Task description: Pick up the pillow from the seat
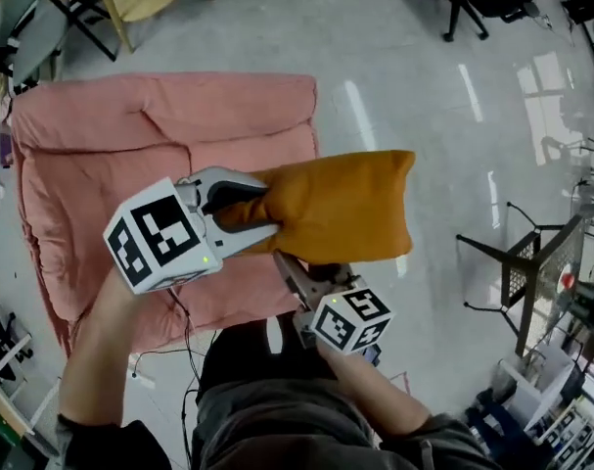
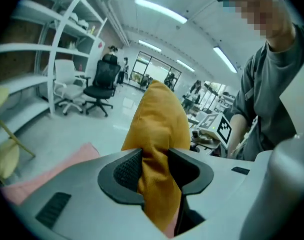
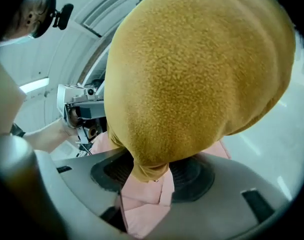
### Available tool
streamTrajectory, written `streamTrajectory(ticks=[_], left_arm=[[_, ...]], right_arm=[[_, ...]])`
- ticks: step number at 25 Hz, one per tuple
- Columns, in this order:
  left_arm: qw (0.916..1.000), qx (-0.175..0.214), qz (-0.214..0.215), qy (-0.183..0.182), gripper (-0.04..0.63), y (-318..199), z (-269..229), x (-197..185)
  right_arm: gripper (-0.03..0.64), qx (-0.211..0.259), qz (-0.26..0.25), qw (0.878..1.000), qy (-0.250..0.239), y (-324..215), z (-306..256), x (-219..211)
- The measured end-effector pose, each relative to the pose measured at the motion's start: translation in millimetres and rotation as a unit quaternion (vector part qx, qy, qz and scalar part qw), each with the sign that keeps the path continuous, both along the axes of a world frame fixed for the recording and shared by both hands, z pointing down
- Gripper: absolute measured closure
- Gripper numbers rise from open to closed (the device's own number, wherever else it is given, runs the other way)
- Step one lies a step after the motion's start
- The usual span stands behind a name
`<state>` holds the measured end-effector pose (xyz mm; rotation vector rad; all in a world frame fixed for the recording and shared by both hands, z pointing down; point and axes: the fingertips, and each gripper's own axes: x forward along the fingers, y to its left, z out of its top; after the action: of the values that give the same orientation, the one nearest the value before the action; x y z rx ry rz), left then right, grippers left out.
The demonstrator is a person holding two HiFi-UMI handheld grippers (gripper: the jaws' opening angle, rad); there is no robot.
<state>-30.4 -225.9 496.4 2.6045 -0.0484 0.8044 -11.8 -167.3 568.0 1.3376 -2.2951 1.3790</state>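
Pillow (image 1: 341, 209) is off the seat (image 1: 101, 155), hanging in the air over the seat's right edge, with its far end out over the floor.

Left gripper (image 1: 233, 204): jaws partly closed, pinching a bunched fold at the pillow's left end, with the pads pressing on the fabric from both sides. Right gripper (image 1: 289, 270): jaws wider, clamped on the lower corner by the near edge. Only the corner tip sits between the pads.

Handling, my read: light, soft and squashy, with a fleecy cover. It isn't fragile, and it sags wherever it's unsupported. Corner or hem pinches work, but a deeper bite into the filling would be safer. The right grip looks shallow and could slip.

Orientation: the long axis runs roughly parallel to the seat's front edge. The free end points away from the left gripper, past the seat's right edge.
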Motion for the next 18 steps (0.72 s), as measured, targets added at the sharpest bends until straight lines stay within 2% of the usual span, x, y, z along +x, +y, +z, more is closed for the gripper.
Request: streamTrajectory(ticks=[3,5,8,11,13,18], left_arm=[[0.9967,0.076,-0.027,-0.009,0.428,11,-78,-3],[0.9913,0.126,-0.032,-0.020,0.428,25,-133,-1],[0.9789,0.197,-0.041,-0.037,0.426,43,-204,1],[0.9621,0.262,-0.058,-0.047,0.426,58,-263,0],[0.9530,0.293,-0.063,-0.044,0.426,72,-300,-1],[0.9364,0.341,-0.069,-0.050,0.426,98,-361,-2]], right_arm=[[0.397,0.067,-0.034,0.997,0.003,-1,-73,0],[0.400,0.108,-0.047,0.993,-0.001,4,-123,0],[0.402,0.167,-0.057,0.984,-0.012,11,-190,0],[0.402,0.225,-0.067,0.972,-0.019,13,-248,-1],[0.402,0.251,-0.074,0.965,-0.022,21,-283,-2],[0.402,0.292,-0.080,0.952,-0.032,38,-344,-4]])
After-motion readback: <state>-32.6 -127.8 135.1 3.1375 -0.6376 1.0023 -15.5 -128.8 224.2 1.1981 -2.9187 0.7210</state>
